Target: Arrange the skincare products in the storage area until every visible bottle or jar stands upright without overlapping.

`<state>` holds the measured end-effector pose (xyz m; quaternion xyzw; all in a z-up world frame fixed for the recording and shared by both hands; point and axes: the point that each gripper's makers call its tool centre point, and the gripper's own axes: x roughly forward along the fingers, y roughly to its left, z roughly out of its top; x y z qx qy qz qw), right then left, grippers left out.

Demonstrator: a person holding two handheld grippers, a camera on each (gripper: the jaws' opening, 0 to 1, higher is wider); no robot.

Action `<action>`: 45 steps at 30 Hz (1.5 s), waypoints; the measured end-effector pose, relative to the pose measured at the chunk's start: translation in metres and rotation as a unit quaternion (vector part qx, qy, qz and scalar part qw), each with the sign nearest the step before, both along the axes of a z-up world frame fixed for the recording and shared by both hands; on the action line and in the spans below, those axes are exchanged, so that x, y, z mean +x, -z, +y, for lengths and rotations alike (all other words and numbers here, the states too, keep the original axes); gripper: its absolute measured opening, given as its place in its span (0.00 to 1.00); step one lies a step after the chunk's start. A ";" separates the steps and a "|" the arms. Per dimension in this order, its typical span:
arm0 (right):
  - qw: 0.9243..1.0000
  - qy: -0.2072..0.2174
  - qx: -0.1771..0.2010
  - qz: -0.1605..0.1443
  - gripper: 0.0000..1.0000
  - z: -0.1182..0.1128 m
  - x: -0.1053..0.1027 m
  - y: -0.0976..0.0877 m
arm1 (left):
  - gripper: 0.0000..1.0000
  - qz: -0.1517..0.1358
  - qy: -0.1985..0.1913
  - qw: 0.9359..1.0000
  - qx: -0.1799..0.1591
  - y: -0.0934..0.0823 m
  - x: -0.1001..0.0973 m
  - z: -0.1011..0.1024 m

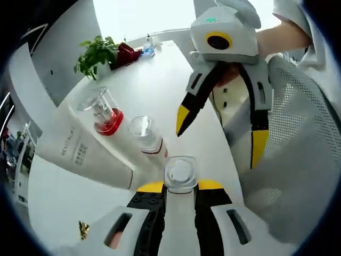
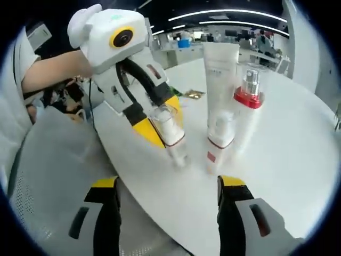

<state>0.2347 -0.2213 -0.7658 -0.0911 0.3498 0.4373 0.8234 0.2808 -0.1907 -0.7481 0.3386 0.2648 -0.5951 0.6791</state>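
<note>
We see left gripper (image 2: 160, 125) clamping clear-capped white bottle (image 2: 171, 133) beside tall white tube (image 2: 221, 69); right gripper (image 2: 168, 200) agape.

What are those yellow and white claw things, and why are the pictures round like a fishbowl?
A person holds a claw tool, called a gripper, in each hand. A little fisheye camera rides on each one, which bends the picture round.

The left gripper view looks along the left gripper. It is squeezing a small bottle with a clear cap. The right gripper view shows that same bottle standing on the white table.

The right gripper is open and holds nothing.

On the table also stand a tall white tube, a spray bottle with a red collar and a small white pump bottle. A green plant sits farther back.
</note>
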 end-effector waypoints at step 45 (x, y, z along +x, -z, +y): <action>0.997 0.076 0.026 0.006 0.99 -0.021 0.006 -0.014 | 0.29 0.045 -0.034 0.998 -0.034 0.002 0.044 -0.014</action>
